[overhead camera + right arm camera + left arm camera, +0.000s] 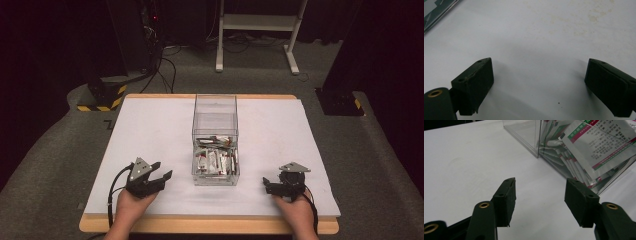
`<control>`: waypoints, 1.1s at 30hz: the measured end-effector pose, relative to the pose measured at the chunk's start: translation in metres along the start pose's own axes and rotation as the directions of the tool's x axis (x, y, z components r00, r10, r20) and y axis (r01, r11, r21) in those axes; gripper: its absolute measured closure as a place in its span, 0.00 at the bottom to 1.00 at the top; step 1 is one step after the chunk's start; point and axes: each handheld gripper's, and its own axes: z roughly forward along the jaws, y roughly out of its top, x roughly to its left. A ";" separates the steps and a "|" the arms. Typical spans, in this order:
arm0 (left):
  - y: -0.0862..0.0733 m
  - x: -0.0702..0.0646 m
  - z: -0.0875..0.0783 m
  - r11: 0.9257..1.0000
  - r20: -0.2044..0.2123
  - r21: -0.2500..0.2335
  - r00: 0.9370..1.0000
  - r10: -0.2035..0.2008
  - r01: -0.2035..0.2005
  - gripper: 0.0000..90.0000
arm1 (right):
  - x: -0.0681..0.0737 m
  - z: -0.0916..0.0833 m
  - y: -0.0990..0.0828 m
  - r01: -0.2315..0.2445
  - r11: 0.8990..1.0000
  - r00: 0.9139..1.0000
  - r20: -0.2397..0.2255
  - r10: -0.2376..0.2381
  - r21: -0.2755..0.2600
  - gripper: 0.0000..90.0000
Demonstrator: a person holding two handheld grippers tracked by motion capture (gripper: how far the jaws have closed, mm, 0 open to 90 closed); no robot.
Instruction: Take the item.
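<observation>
A clear plastic box (215,120) stands in the middle of the white table top (150,125). Its near half holds several silver sachets (216,161) with red and green print. My left gripper (162,170) rests near the front left, open and empty, and points toward the box. In the left gripper view the jaws of the left gripper (540,181) stand wide apart over bare table, with the box (524,135) and its sachets (596,145) just ahead to the right. My right gripper (274,183) lies at the front right, open and empty. The right gripper (539,61) frames bare table.
A corner of the box (435,10) shows at the top left of the right gripper view. The wooden table edge (210,225) runs along the front. Behind the table are a white frame (257,30), cables and dark stands with yellow-black bases (102,97) on grey carpet.
</observation>
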 end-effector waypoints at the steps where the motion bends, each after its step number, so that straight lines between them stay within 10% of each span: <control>1: 0.001 -0.001 0.000 1.000 -0.001 -0.004 1.000 -0.001 0.001 0.47 | 0.000 0.000 0.000 0.000 1.000 1.000 0.000 0.000 0.000 0.09; 33: 0.025 -0.025 -0.004 0.998 0.066 -0.066 0.998 0.009 -0.005 0.46 | 0.000 0.000 0.000 0.001 1.000 1.000 0.001 -0.001 0.000 0.09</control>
